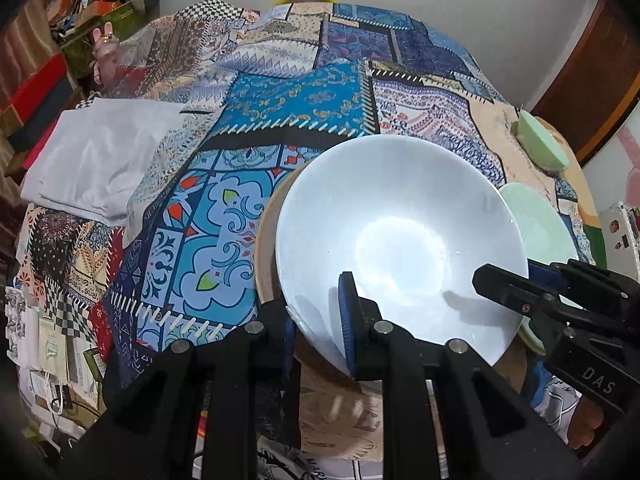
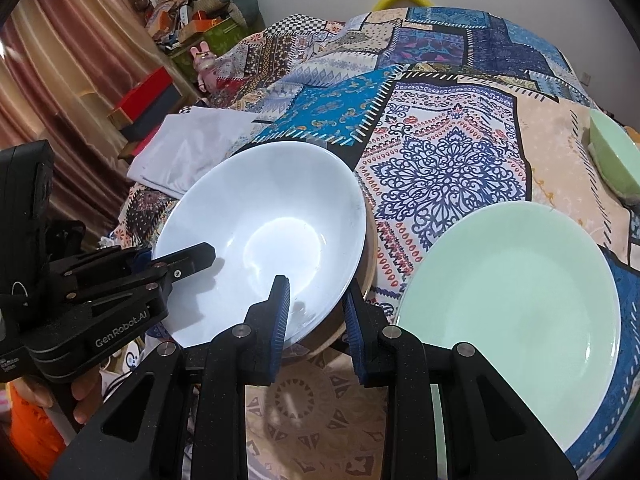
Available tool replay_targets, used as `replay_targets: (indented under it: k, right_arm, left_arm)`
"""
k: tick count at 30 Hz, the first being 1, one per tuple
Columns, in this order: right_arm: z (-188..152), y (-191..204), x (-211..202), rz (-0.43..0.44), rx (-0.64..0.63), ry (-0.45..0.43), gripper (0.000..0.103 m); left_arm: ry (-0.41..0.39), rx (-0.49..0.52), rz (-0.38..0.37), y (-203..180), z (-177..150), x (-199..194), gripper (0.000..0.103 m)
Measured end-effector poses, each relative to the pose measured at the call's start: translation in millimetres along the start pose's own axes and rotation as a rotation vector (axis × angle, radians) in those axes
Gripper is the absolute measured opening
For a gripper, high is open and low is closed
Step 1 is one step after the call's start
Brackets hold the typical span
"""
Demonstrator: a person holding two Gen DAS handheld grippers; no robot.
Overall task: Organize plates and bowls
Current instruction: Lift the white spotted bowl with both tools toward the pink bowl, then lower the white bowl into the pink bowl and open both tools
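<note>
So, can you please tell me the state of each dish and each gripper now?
white bowl: empty, sits over the tan bowl, rim between both grippers' jaws.
tan bowl: under the white bowl, mostly hidden.
green plate: lying flat, empty, untouched.
green bowl: far right, untouched.
left gripper: jaws straddle the white bowl's rim; grip unclear.
right gripper: jaws straddle the rim too; grip unclear.

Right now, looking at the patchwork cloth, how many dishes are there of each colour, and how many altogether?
White: 1, the white bowl, held at its rim by both grippers.
Mint green: 2, the green plate and the green bowl.
Tan: 1, a tan dish showing only as a rim beneath the white bowl; its kind is unclear.
Total: 4
</note>
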State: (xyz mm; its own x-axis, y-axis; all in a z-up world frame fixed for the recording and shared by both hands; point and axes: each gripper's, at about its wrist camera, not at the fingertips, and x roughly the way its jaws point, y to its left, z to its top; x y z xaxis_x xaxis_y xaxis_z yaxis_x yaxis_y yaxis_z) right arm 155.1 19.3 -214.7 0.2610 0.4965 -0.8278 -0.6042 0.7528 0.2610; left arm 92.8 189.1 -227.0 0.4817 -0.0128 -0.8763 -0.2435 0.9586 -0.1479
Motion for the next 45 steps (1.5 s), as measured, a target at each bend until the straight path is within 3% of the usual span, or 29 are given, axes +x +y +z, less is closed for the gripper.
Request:
replay_targets:
  k: [6, 10, 22, 26, 31, 38, 40, 45]
  right_arm:
    - [1.5, -2.7, -2.8, 0.031, 0.008, 0.009, 0.029]
    - [0.1, -3.6, -9.2, -0.001, -0.019, -0.013, 0.03]
    - [-9.1, -25.1, -25.9, 0.016, 0.004, -0.033, 0.03]
    - [-11.8, -37.6, -39.5, -0.004, 0.009, -0.057, 0.03]
    - [-12.4, -55.4, -65.0, -0.046, 0.012, -0.114, 0.035]
    - [-5.3, -93.0, -102.8, -0.095, 0.052, -0.211, 0.049]
    - [-2.7, -107.3, -115.2, -0.123, 0.067, -0.244, 0.056]
    - [1.5, -141.6, -136.1, -0.178, 0.106, -0.285, 0.06]
  left_arm:
    - [-0.009, -0.003, 0.009, 2.2, 1.2, 2.0, 0.019]
    - [-0.008, 0.009, 0.015, 1.2, 1.2, 3.1, 0.019]
    - [-0.015, 0.049, 0.077, -9.1, 2.0, -1.6, 0.02]
    - [-0.006, 0.05, 0.072, -12.3, 4.2, -5.4, 0.037]
    - [-0.004, 0.05, 0.106, -16.7, 9.3, -10.2, 0.045]
    - [-0.102, 0.067, 0.119, -31.3, 24.8, -39.1, 0.059]
    - [-0.124, 0.065, 0.11, -39.7, 32.1, -46.2, 0.062]
    - [-0.164, 0.054, 0.053, -71.6, 50.1, -53.9, 0.071]
